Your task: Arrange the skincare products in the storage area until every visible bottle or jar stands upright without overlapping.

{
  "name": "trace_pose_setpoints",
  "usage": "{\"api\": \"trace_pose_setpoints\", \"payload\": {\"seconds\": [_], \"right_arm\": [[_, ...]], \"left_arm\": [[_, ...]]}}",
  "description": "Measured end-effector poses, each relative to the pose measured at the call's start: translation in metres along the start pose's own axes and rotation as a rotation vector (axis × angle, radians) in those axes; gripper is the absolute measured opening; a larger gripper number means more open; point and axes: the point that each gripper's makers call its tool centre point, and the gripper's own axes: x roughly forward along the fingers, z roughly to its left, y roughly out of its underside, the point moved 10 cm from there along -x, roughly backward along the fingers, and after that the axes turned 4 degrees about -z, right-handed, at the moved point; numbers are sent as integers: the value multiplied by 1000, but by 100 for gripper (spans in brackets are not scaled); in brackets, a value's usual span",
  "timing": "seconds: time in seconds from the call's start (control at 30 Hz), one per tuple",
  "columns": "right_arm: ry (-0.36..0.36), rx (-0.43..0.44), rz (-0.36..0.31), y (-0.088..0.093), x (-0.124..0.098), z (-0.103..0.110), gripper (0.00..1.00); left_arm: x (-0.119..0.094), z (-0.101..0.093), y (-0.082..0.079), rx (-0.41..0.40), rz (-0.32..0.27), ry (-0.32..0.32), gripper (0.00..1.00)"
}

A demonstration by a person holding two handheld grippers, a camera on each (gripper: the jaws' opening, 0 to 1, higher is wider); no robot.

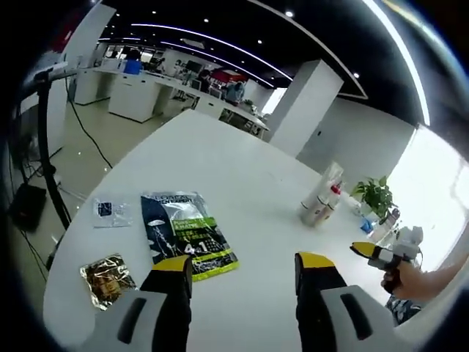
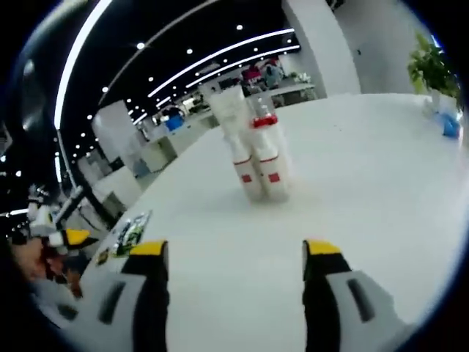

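Two white bottles with red caps and small red labels stand upright, touching side by side, on the white surface; a taller clear-wrapped pack rises just behind them. From the right gripper view the cluster sits ahead of the right gripper, roughly on the midline between its yellow-tipped jaws, well apart from them; those jaws stand wide apart and hold nothing. From the left gripper view the same cluster is at the far right, near a potted plant, well beyond the left gripper, whose jaws are likewise apart and empty. Nearer the left jaws lie a dark printed pouch with a green band, flat, just ahead of the left-hand jaw, a gold foil sachet beside it, and a small clear packet farther out. The right gripper also shows at the right edge of this view, held in a hand.
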Motion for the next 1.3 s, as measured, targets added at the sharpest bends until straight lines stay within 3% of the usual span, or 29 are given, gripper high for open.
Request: {"api": "trace_pose_setpoints", "payload": {"seconds": [0.1, 0.17, 0.37, 0.53, 0.6, 0.83, 1.0, 1.23, 1.3], "right_arm": [[7, -5, 11, 1, -8, 3, 88], [-19, 45, 27, 4, -10, 7, 99], [-30, 47, 69, 9, -18, 13, 99], [-79, -14, 114, 11, -23, 24, 99], [-141, -10, 88, 8, -27, 30, 99], [-127, 2, 88, 7, -33, 30, 99], [-102, 5, 91, 8, -40, 29, 96], [-87, 12, 80, 8, -45, 25, 93], [-79, 14, 82, 9, -46, 25, 92]], "left_arm": [[5, 7, -3, -13, -8, -16, 58], [9, 12, -3, -26, -4, -28, 58], [14, 26, -3, -40, -5, -75, 58], [19, 37, 1, -8, 43, -119, 56], [20, 42, 2, -2, 59, -127, 53], [23, 46, 0, -35, 65, -143, 53], [29, 49, 5, -55, 116, -161, 49], [29, 50, 6, -56, 141, -193, 31], [27, 54, 5, 6, 177, -231, 25]]}}
